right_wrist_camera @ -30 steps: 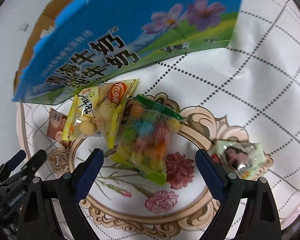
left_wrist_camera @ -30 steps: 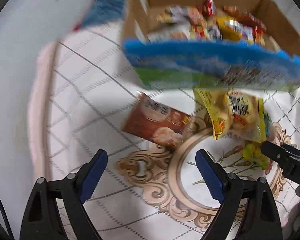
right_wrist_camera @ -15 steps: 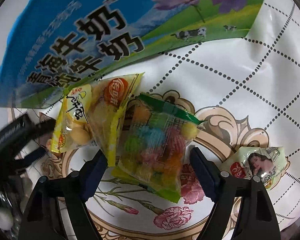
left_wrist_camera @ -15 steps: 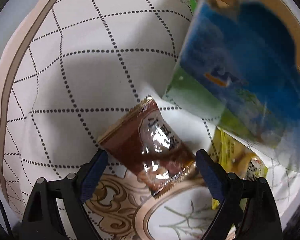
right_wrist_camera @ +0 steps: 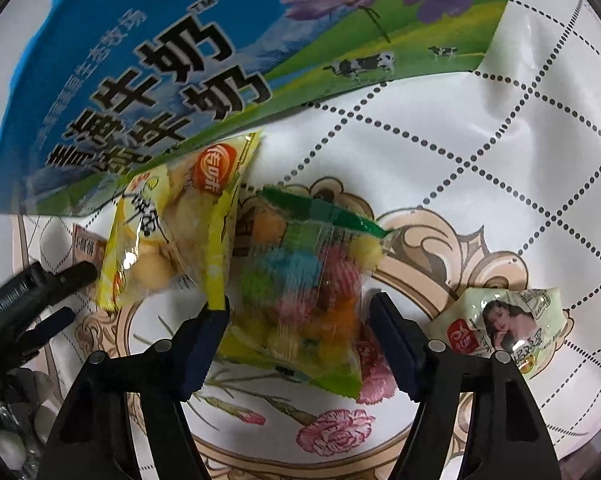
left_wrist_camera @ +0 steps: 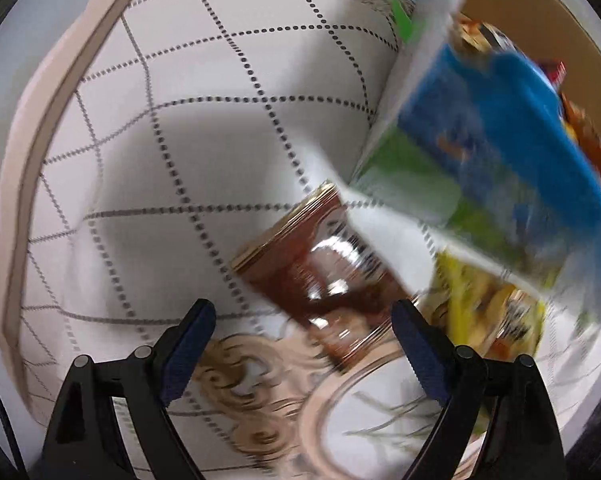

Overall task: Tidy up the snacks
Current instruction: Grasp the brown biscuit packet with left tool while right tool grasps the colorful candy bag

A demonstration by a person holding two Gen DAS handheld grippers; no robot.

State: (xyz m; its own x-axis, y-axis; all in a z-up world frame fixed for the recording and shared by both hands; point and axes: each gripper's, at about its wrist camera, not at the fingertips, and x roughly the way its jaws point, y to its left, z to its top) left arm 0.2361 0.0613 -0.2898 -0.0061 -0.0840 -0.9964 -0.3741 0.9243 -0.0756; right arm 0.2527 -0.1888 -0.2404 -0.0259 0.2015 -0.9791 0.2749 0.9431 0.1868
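The right hand-held gripper (right_wrist_camera: 296, 320) is spread open around the bag of coloured candy (right_wrist_camera: 300, 292), which lies on the patterned cloth (right_wrist_camera: 440, 132) beside a yellow snack bag (right_wrist_camera: 160, 236). The left hand-held gripper (left_wrist_camera: 302, 332) gapes open over a brown packet (left_wrist_camera: 320, 276) below the blue milk carton box (left_wrist_camera: 496, 152).

White tablecloth (right_wrist_camera: 440, 152) with dotted diamond grid, beige scroll border (right_wrist_camera: 440, 240), pink carnation print (right_wrist_camera: 334, 428)

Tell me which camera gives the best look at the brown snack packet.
Left wrist: the brown packet lies ahead of the open left claw, mostly visible though blurred. Right wrist shows only a corner behind the yellow bag.
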